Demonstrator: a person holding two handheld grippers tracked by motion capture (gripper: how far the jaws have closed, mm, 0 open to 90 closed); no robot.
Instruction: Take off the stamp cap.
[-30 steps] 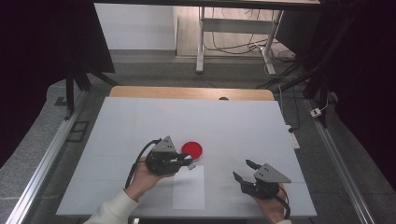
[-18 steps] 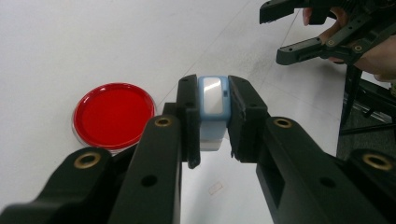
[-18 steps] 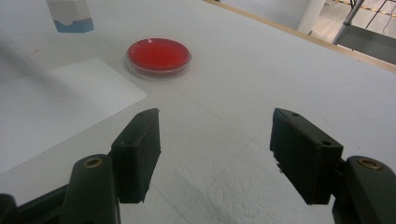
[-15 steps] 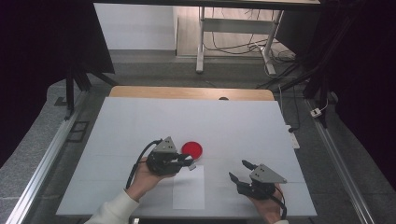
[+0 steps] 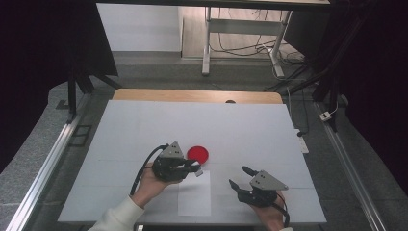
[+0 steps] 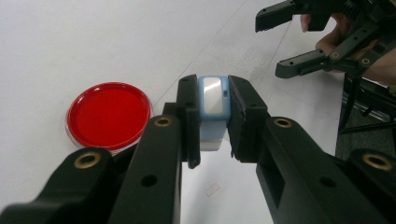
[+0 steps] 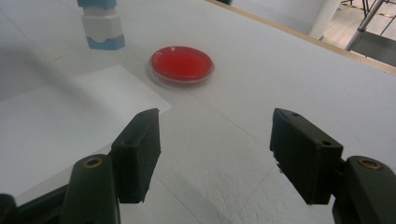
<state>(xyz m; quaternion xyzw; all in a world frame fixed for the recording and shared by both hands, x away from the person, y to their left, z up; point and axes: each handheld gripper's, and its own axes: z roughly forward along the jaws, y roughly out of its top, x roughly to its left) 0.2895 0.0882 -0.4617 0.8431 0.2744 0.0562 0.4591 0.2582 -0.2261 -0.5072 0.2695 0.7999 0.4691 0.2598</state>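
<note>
The small blue-and-white block (image 6: pixel 212 109) is sitting clamped upright between the left gripper (image 5: pixel 192 167)'s jaws, its long axis running along them, with the red dish (image 6: pixel 109 115) lying just beyond, while the right gripper (image 7: pixel 215 154) is hanging nearby, jaws apart and empty.

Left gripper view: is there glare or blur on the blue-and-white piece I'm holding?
Left gripper view: the blue-and-white piece is sharp, with a pale reflection on its top face; the left gripper looks soft nearest the lens. Right gripper view: the red dish has mild sheen and the piece casts a soft shadow on the table.
</note>
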